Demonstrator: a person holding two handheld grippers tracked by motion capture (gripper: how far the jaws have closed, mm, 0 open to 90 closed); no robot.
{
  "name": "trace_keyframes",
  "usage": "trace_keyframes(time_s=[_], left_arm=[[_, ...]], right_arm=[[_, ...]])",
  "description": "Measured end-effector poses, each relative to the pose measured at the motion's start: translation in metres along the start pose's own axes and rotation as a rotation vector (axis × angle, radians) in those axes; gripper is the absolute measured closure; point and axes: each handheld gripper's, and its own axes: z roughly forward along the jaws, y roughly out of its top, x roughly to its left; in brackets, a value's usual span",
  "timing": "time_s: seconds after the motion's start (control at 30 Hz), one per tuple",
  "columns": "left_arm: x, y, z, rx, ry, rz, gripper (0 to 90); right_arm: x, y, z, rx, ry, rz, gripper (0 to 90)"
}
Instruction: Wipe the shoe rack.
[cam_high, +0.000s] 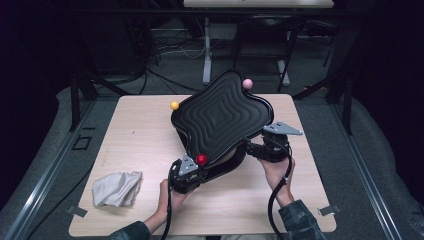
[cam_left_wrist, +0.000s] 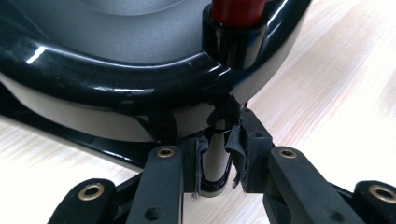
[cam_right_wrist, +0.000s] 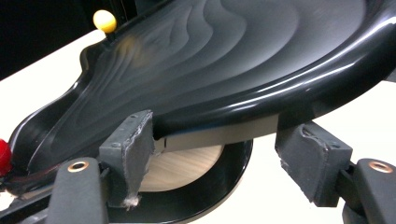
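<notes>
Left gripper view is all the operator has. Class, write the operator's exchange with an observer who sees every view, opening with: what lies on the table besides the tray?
Observer: A crumpled cloth lies near the front left corner of the table.
Operator: I see a red top on one post. What tops the others?
Observer: A yellow ball and a pink ball, at the far corners of the tray.
Operator: Where is the right gripper?
Observer: The right gripper is at the tray's right edge, with its jaws apart under the rim.
</notes>
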Motion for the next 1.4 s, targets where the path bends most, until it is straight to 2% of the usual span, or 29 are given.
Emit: trace_keyframes(time_s=[0.27, 0.33, 0.43, 0.53, 0.63, 0.67, 0.73, 0.87, 1.1, 1.27, 1.33, 1.4], left_arm=[[-0.015, 0.005, 0.009, -0.009, -0.037, 0.008, 73.6], [-0.015, 0.004, 0.009, 0.006, -0.054, 0.009, 69.4], [-0.009, 0.004, 0.005, 0.03, -0.06, -0.015, 54.6], [-0.002, 0.003, -0.004, 0.037, -0.066, -0.03, 50.5], [0.005, 0.0, -0.008, 0.034, -0.073, -0.029, 55.1], [0.006, 0.0, -0.008, 0.032, -0.085, -0.032, 57.5], [0.004, -0.001, -0.006, 0.029, -0.102, -0.017, 61.6], [-0.005, -0.001, 0.0, 0.013, -0.119, 0.017, 70.5], [-0.009, 0.0, 0.01, -0.015, -0.104, -0.002, 73.7], [-0.013, 0.003, 0.016, -0.025, -0.102, -0.017, 73.7], [-0.014, 0.004, 0.019, -0.018, -0.11, -0.019, 72.9], [-0.015, 0.004, 0.02, -0.003, -0.111, -0.017, 68.3]], right_arm=[[0.004, -0.006, 0.009, 0.03, -0.014, -0.022, 28.9], [0.001, -0.007, 0.009, 0.037, -0.017, -0.014, 29.1], [0.0, -0.01, 0.006, 0.03, -0.026, -0.014, 29.9], [0.001, -0.01, 0.0, 0.027, -0.01, -0.023, 29.9], [0.006, -0.01, -0.004, 0.025, -0.008, -0.04, 32.4], [0.007, -0.01, -0.003, 0.014, -0.03, -0.042, 32.9], [0.008, -0.01, -0.002, 0.024, -0.016, -0.047, 33.1], [0.01, -0.01, 0.004, 0.032, -0.021, -0.044, 34.9], [0.011, -0.01, 0.009, 0.021, -0.014, -0.06, 39.8], [0.004, -0.009, 0.013, 0.019, -0.016, -0.045, 40.7], [0.001, -0.009, 0.015, 0.02, -0.003, -0.037, 40.7], [0.0, -0.01, 0.015, 0.029, 0.016, -0.021, 39.7]])
